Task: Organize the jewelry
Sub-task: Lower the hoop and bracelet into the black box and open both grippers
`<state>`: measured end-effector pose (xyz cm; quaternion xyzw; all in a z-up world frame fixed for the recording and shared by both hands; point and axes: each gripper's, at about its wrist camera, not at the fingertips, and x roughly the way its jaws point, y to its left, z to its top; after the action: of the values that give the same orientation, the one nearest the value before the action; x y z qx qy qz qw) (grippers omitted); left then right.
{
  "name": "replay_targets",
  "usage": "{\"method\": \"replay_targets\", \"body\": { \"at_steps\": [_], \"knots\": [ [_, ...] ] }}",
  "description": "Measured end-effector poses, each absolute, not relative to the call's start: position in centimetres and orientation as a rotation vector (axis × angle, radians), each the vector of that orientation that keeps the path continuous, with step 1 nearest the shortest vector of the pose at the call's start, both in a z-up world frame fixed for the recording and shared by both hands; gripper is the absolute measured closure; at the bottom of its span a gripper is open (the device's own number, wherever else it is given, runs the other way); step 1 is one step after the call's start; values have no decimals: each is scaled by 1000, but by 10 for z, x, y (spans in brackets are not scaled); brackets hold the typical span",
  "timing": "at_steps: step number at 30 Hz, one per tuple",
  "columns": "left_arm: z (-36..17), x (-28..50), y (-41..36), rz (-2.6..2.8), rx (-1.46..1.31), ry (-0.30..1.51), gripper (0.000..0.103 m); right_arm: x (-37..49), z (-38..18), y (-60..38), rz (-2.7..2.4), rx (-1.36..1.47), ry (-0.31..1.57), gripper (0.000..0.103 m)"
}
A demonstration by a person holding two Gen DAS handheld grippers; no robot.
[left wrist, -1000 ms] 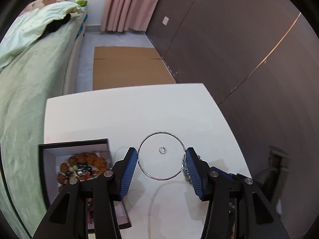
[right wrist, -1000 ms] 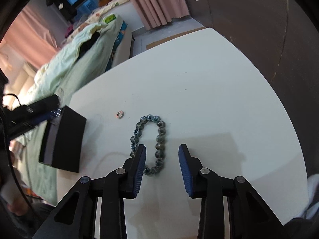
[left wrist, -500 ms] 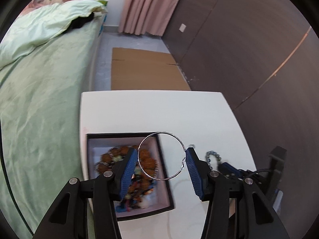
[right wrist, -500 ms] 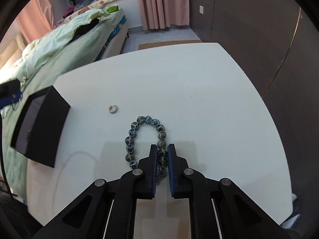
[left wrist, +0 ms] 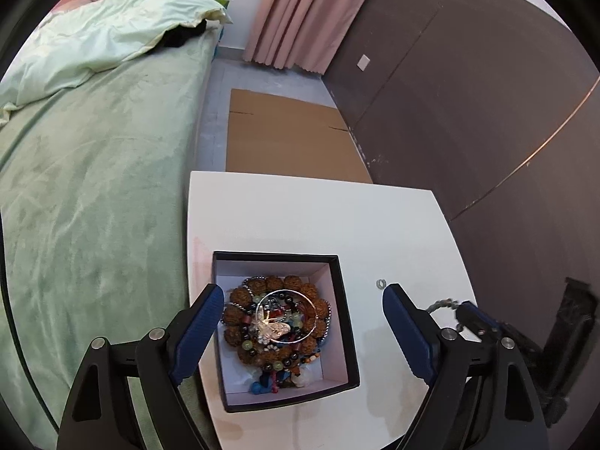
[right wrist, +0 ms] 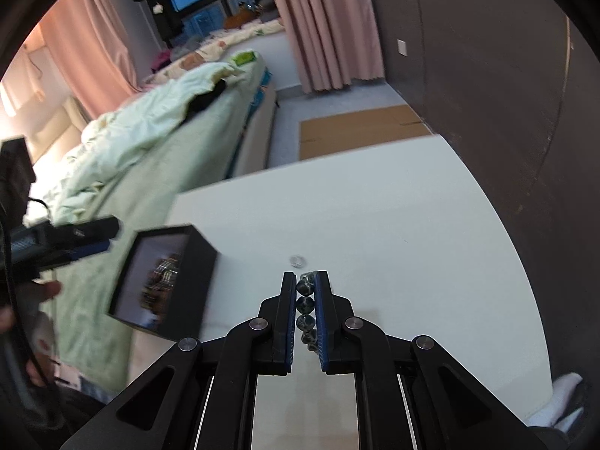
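A black jewelry box (left wrist: 343, 292) with a white inside sits on the white table (left wrist: 307, 217). It holds brown bead bracelets (left wrist: 270, 285), a butterfly piece and the thin silver hoop (left wrist: 287, 317) lying on top. My left gripper (left wrist: 302, 302) is open and empty above the box. My right gripper (right wrist: 304, 288) is shut on the dark green bead bracelet (right wrist: 304, 304) and holds it above the table. The box also shows in the right wrist view (right wrist: 198, 281), blurred. A small silver ring (left wrist: 380, 283) lies on the table right of the box, also in the right wrist view (right wrist: 297, 260).
A bed with green covers (left wrist: 86, 172) runs along the table's left edge. A dark wall (left wrist: 487, 112) stands to the right. Flat cardboard (left wrist: 288, 142) lies on the floor beyond the table. The right gripper with the bracelet shows at the left view's lower right (left wrist: 476, 318).
My left gripper carried the silver hoop over the box, opened and let it go into the box. My right gripper shut on the green bead bracelet and lifted it off the table.
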<state>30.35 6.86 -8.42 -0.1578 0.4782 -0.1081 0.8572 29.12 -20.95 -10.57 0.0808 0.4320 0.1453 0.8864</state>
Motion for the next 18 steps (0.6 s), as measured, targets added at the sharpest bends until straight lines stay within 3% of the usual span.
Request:
{"method": "replay_targets", "body": {
  "at_steps": [11,18],
  "knots": [
    [-74,294,89,-232,-365,975,16,287,-47,-160,492,227,834,92],
    [-73,290,99,-244,-379,974,16,292,-46,-120,557,246,847,92]
  ]
}}
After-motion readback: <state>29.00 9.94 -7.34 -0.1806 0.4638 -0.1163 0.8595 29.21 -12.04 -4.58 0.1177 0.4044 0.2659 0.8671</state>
